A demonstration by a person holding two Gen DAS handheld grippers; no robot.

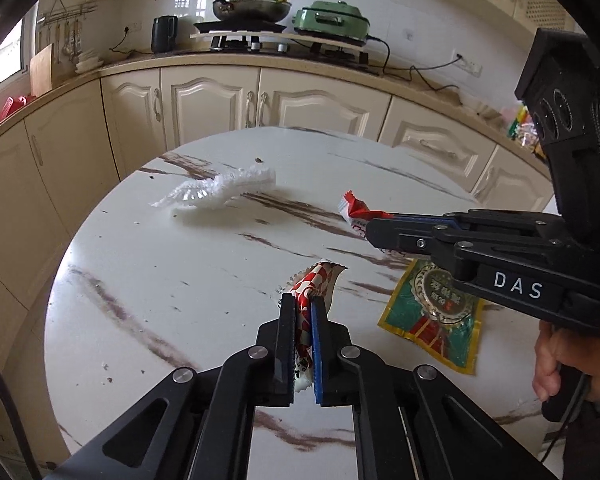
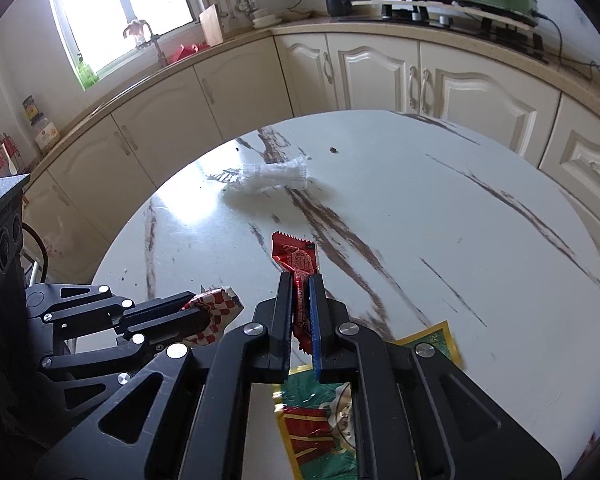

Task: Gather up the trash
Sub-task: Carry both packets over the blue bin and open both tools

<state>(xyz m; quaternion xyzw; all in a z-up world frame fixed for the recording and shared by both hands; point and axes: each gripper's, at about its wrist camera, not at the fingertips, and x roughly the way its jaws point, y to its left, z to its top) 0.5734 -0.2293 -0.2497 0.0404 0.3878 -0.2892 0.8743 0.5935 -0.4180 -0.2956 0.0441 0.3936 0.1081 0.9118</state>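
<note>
— Left wrist view: your left gripper [image 1: 302,304] has its jaws pinched on the red-and-white checked wrapper [image 1: 314,280], held above the marble table [image 1: 160,280].

— And your right?

— Your right gripper [image 2: 300,284] is clamped narrow on the red snack wrapper [image 2: 296,256], also off the tabletop.

— What's left down there?

— You've got the green-and-gold packet [image 1: 436,312] flat on the table beneath your right gripper, and the white foam netting [image 1: 220,190] well apart, toward the far edge.
</note>
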